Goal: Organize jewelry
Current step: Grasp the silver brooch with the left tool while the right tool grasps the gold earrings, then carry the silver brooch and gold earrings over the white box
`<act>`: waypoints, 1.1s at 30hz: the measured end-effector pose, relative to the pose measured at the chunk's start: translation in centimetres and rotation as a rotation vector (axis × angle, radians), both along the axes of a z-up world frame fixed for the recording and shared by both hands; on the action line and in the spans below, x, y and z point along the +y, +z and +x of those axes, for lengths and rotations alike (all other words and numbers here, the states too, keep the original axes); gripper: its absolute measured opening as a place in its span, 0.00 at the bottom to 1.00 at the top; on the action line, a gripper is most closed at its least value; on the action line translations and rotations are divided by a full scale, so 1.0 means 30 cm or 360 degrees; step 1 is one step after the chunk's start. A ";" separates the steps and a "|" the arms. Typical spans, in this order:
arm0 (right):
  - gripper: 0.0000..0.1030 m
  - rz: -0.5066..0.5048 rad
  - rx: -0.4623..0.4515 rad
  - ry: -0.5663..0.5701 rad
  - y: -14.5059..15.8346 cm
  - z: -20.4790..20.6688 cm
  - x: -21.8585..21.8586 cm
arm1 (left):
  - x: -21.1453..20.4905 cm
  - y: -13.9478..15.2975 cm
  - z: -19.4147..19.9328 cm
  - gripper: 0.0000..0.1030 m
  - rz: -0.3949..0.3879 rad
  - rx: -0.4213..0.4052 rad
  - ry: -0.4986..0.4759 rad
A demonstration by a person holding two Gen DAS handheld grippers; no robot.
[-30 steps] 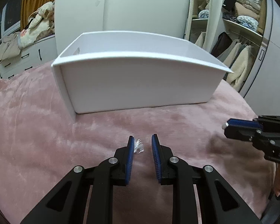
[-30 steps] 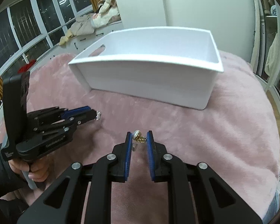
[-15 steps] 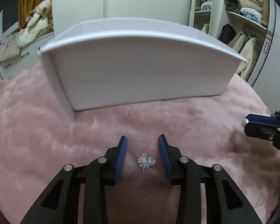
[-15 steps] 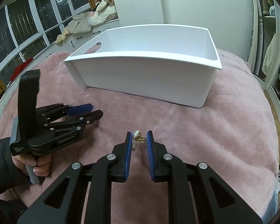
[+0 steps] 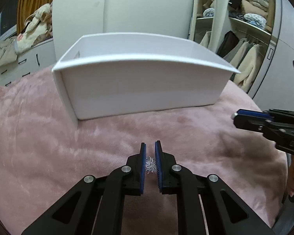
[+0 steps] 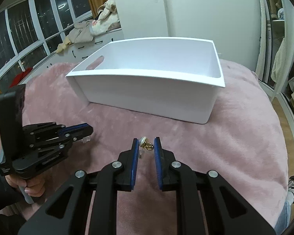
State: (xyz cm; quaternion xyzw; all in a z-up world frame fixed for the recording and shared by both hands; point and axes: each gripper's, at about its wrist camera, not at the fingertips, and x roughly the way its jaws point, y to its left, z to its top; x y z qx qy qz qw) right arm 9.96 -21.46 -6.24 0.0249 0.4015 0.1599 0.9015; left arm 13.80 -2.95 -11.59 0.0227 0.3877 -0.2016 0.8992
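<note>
**Two earrings held over pink blanket, white bin ahead**

Surface: plush pink blanket (image 5: 39, 146). Room: dark windows (image 6: 19, 39) at left, open wardrobe shelves (image 5: 249, 19) at right, clothes piled on a white drawer unit (image 6: 84, 39).

White bin (image 6: 147, 90) stands on the blanket beyond both grippers — nothing between.

Left gripper (image 5: 150, 156): jaws narrow, clamped on a silver spiky earring (image 5: 151, 163). Right gripper (image 6: 146, 148): jaws narrow, holding a gold pearl earring (image 6: 145, 144).
</note>
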 end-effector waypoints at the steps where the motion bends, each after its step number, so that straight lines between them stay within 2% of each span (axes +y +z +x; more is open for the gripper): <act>1: 0.16 -0.0001 -0.0001 -0.0003 0.000 0.000 -0.001 | 0.004 0.013 -0.004 0.14 -0.0011 -0.0007 -0.0002; 8: 0.16 -0.0001 -0.0034 -0.0018 0.014 -0.012 -0.005 | 0.025 0.139 -0.017 0.14 -0.0118 -0.0083 -0.0014; 16: 0.16 0.0073 -0.0159 -0.0065 0.088 -0.035 -0.038 | 0.008 0.270 -0.021 0.14 -0.0146 -0.0200 -0.0038; 27: 0.16 0.0125 -0.0354 -0.0196 0.192 -0.016 -0.084 | -0.022 0.334 0.046 0.14 -0.0118 -0.0285 -0.0014; 33: 0.16 0.0133 -0.0407 -0.0275 0.219 0.034 -0.098 | -0.042 0.359 0.106 0.14 -0.0107 -0.0315 -0.0022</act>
